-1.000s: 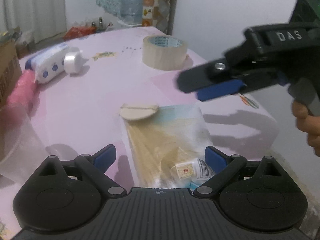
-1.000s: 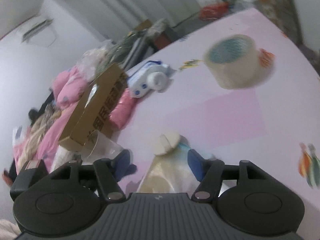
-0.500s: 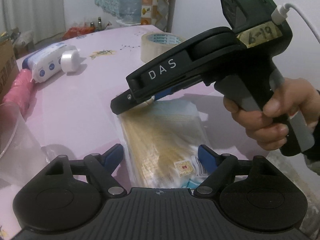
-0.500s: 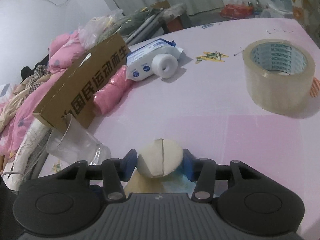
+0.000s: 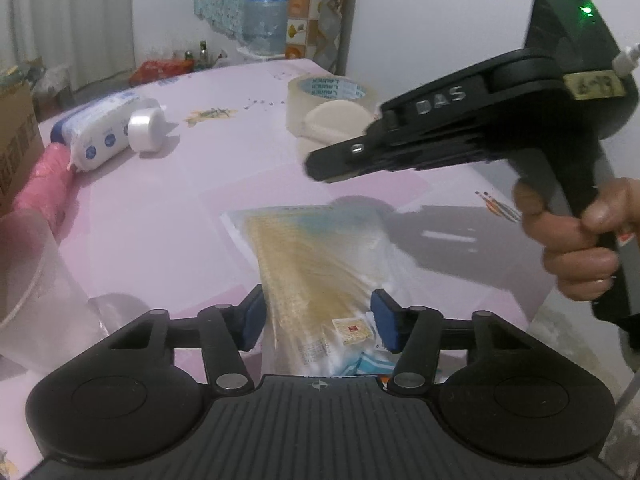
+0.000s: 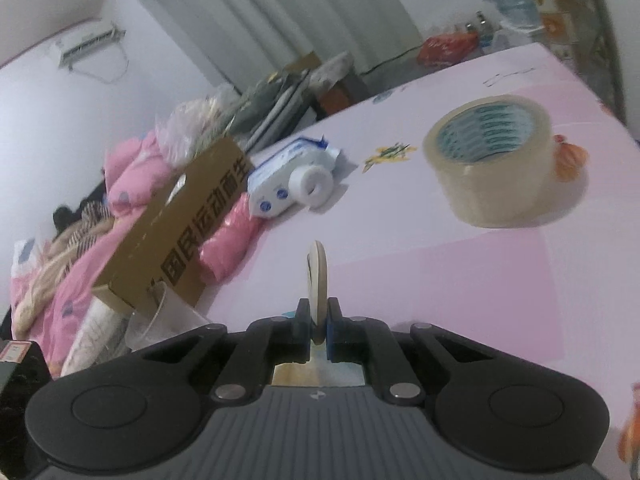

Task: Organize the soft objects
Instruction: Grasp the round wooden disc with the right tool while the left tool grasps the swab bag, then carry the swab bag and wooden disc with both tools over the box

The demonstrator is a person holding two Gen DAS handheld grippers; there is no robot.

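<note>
A: Where is the soft pad?

B: The round cream sponge pad [image 6: 318, 280] is pinched edge-on in the right gripper [image 6: 318, 320]; its two blue pads have closed against the disc's flat faces, and the disc stands upright, lifted off the pink table [image 6: 460, 288]; from the left wrist view it shows as a pale disc [image 5: 336, 120] in front of the tape roll [image 5: 332, 92].

A: And the left gripper?

B: The left gripper [image 5: 320, 320] is spread wide with nothing clamped; its blue fingers sit either side of the near end of a clear plastic bag [image 5: 320, 264] lying flat on the table; I cannot tell whether they touch it; the bag is nearer the camera than the tape roll.

A: What else lies around the tape roll?

B: To its left, well apart, a blue-and-white packet [image 6: 288, 176] with a small white roll [image 6: 314, 184] touching it; further left a pink bundle [image 6: 228, 244] beside a brown cardboard box [image 6: 180, 224]; a clear cup [image 5: 32, 288] stands at the table's near left edge.
</note>
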